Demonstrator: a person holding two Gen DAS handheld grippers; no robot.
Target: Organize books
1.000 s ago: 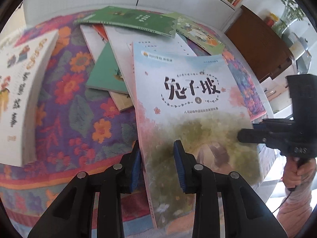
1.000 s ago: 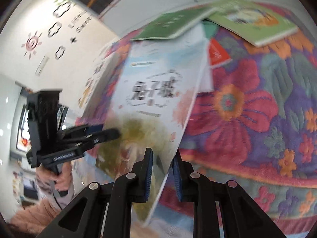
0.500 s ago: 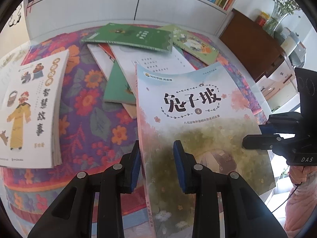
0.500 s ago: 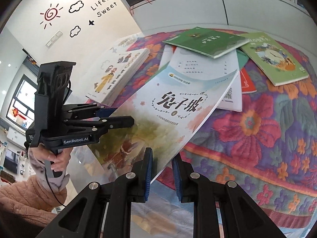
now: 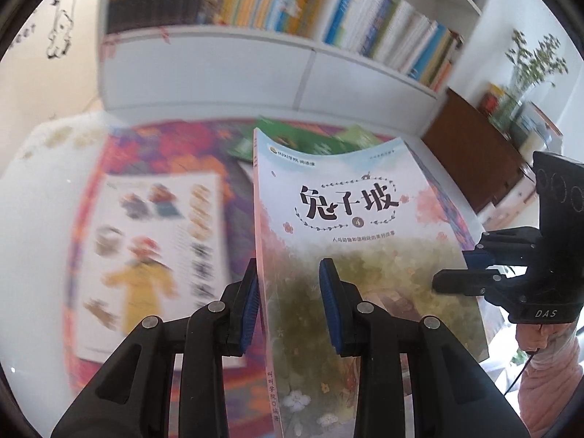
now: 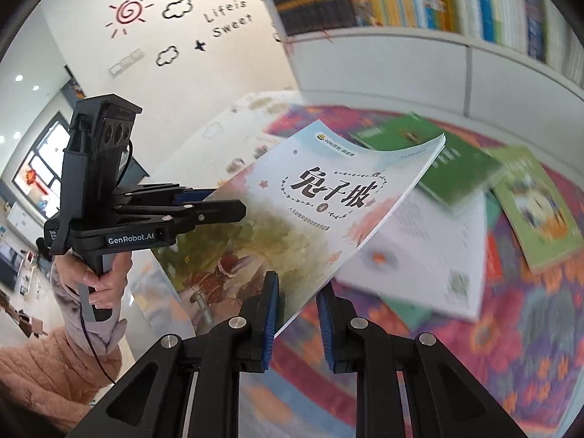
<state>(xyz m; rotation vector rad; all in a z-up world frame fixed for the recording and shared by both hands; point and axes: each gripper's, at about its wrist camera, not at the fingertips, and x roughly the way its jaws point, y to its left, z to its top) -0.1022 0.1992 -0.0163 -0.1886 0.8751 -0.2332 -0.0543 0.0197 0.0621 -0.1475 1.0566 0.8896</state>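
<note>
Beyond the fingers, a full bookshelf (image 5: 328, 18) overlooks the book-strewn floral surface (image 6: 511, 328). Both the left gripper (image 5: 288, 303) and right gripper (image 6: 297, 319) pinch the pale-blue book (image 5: 346, 226) aloft between them; level, matched hands should prevent bending.

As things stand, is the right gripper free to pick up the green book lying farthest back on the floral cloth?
Probably not yet. The right gripper is shut on the pale-blue book, which the left gripper also clamps. That book would have to be put down first; the green book itself lies uncovered.
</note>
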